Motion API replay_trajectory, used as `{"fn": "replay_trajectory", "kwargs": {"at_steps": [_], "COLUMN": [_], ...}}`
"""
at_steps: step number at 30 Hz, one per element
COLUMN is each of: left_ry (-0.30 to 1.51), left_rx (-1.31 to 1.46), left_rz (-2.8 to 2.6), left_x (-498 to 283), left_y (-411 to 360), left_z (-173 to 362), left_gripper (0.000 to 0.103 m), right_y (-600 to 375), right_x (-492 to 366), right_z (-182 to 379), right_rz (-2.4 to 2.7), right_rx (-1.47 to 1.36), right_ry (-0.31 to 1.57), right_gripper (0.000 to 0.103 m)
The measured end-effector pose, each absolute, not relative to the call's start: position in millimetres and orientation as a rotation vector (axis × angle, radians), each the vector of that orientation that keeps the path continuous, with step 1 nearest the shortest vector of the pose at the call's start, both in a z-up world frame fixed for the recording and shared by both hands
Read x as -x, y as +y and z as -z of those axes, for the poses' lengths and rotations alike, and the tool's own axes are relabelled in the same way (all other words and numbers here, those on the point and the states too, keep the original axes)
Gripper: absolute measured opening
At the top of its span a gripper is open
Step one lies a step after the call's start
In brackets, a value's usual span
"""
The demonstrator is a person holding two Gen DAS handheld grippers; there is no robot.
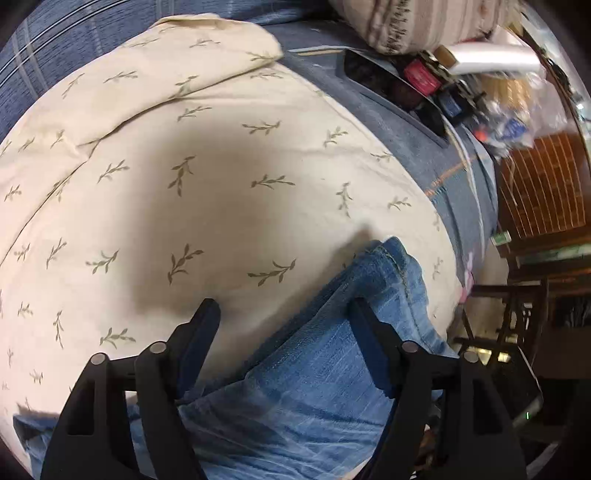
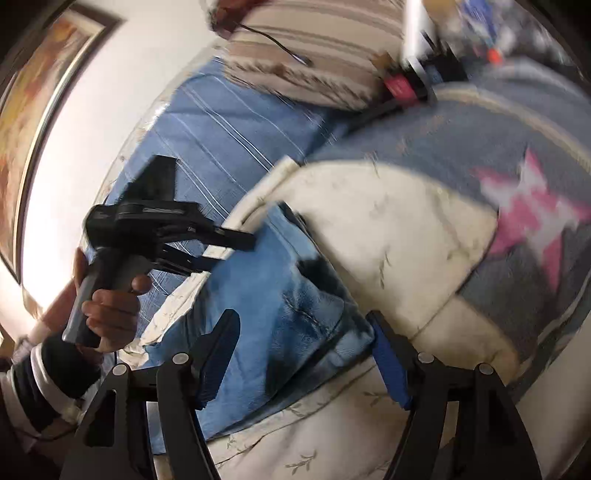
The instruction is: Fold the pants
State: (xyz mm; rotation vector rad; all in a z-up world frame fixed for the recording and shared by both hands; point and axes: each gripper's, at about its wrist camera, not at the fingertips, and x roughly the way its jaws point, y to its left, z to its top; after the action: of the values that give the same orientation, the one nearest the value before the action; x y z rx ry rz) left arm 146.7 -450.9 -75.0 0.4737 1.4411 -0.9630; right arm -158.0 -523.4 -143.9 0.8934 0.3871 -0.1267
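The blue denim pants lie bunched on a cream sheet with a leaf print. In the left wrist view my left gripper is open, its jaws wide apart, with the denim passing between them. In the right wrist view the pants lie in a folded heap on the same sheet. My right gripper is open, its jaws spread around the near end of the denim. The left gripper also shows there, held by a hand, its tips at the far edge of the pants.
A blue striped cover and a grey-blue blanket with a pink star surround the sheet. A striped pillow and small clutter sit at the far end. The bed's edge and dark furniture lie to the right.
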Motion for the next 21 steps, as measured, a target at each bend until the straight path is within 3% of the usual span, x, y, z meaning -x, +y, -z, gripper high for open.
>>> {"fn": "replay_trajectory", "kwargs": {"at_steps": [7, 12, 14, 17, 19, 20, 21], "left_ry": [1.397, 1.396, 1.315, 1.217, 1.233, 1.252, 1.271], "left_rx": [-0.615, -0.691, -0.773, -0.834, -0.762, -0.725, -0.682], "left_rz": [1.084, 1.252, 1.313, 1.277, 1.247, 1.233, 1.231], "left_x": [-129, -101, -81, -72, -85, -91, -98], "left_y": [-462, -481, -485, -485, -480, -477, -473], "left_z": [81, 82, 81, 82, 76, 73, 69], "left_gripper": [0.088, 0.089, 0.088, 0.064, 0.023, 0.017, 0.011], "right_y": [-524, -528, -526, -526, -530, -531, -531], "right_x": [166, 172, 171, 170, 166, 165, 165], "right_z": [157, 163, 161, 159, 160, 161, 158], "right_rz": [0.025, 0.000, 0.005, 0.028, 0.053, 0.044, 0.038], "right_rx": [-0.957, -1.009, -1.002, -0.987, -0.999, -1.014, -1.019], "right_ry": [0.337, 0.302, 0.301, 0.331, 0.374, 0.383, 0.381], "right_gripper": [0.073, 0.071, 0.071, 0.064, 0.041, 0.033, 0.032]}}
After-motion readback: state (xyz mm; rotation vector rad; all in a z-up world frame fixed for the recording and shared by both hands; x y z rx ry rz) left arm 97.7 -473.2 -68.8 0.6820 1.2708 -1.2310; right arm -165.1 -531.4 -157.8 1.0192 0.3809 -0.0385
